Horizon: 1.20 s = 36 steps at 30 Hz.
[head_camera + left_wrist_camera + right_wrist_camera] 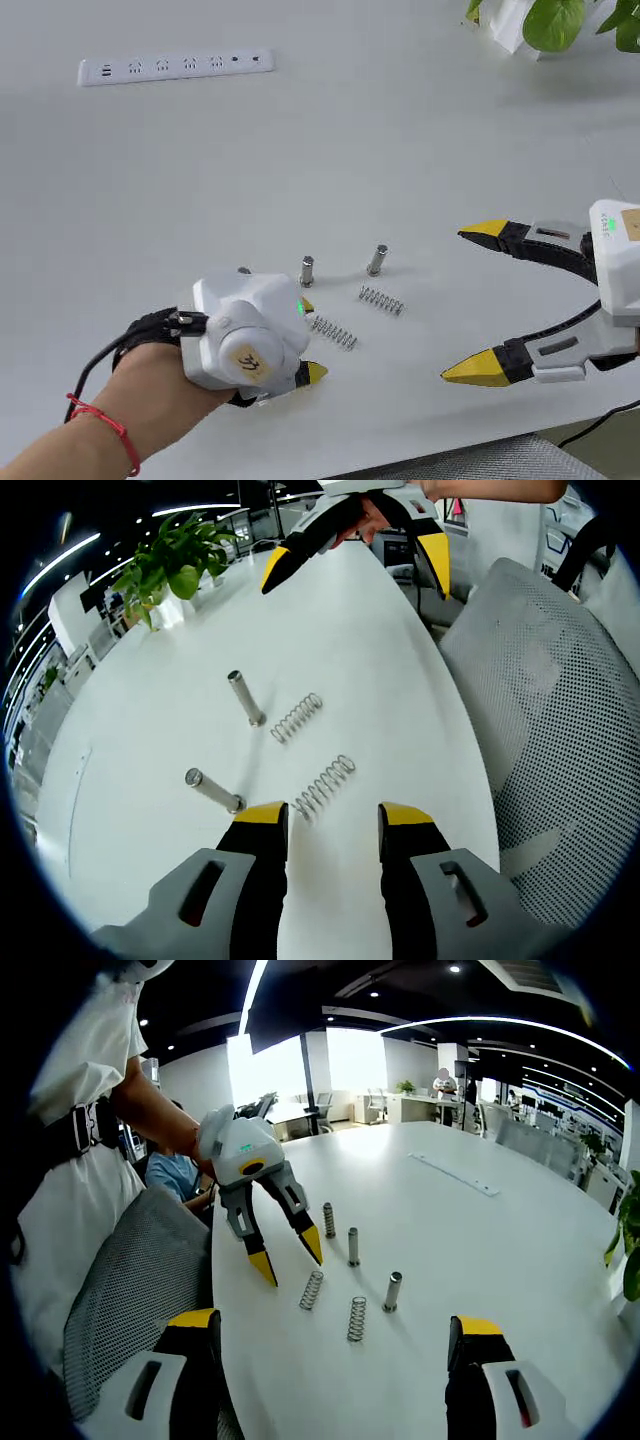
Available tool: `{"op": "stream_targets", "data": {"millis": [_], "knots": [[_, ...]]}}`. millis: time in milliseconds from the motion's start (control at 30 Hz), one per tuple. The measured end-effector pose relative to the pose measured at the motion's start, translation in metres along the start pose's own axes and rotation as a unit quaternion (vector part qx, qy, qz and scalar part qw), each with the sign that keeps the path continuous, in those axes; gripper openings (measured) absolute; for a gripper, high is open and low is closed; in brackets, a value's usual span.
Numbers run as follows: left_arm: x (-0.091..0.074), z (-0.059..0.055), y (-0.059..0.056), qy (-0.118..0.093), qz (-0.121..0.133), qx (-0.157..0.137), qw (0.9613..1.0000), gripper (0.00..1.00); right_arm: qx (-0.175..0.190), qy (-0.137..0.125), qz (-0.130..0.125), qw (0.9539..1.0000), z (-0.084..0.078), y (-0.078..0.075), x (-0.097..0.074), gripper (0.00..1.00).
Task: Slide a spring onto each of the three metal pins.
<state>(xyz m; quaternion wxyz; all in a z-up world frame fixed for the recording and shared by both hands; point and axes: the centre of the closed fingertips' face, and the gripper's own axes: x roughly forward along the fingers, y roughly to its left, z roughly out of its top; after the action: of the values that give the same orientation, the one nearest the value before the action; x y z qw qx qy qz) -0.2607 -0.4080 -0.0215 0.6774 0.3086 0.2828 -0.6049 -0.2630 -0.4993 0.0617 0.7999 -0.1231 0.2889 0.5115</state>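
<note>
Third pin barely peeks out behind the left gripper, lower left, shaft hidden. Smooth white table, power strip upper left. Two polished steel pins stand upright mid-frame. Two wire coil springs lie just below them. Left jaws parted, holding nothing. Right gripper jaws spread wide, empty.

Left hand-held gripper label: possibly "30"
</note>
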Motion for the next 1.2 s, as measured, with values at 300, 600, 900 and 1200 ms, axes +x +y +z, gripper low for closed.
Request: {"op": "stream_targets", "data": {"millis": [300,600,900,1200], "knots": [[0.012,-0.003,0.004,0.025,0.004,0.010,0.9996,0.30,0.012,-0.006,-0.008,0.9999,-0.004,0.000,-0.002,0.93],[0.011,-0.009,0.004,0.032,0.005,-0.008,0.9994,0.23,0.018,-0.007,-0.011,0.9998,-0.007,0.001,-0.002,0.91],[0.009,-0.013,0.001,0.036,0.004,-0.017,0.9992,0.14,0.019,-0.009,-0.012,0.9997,-0.007,0.002,-0.001,0.90],[0.007,-0.014,-0.001,0.044,-0.001,-0.016,0.9989,0.08,0.020,-0.011,-0.014,0.9996,-0.006,0.002,-0.001,0.90]]}}
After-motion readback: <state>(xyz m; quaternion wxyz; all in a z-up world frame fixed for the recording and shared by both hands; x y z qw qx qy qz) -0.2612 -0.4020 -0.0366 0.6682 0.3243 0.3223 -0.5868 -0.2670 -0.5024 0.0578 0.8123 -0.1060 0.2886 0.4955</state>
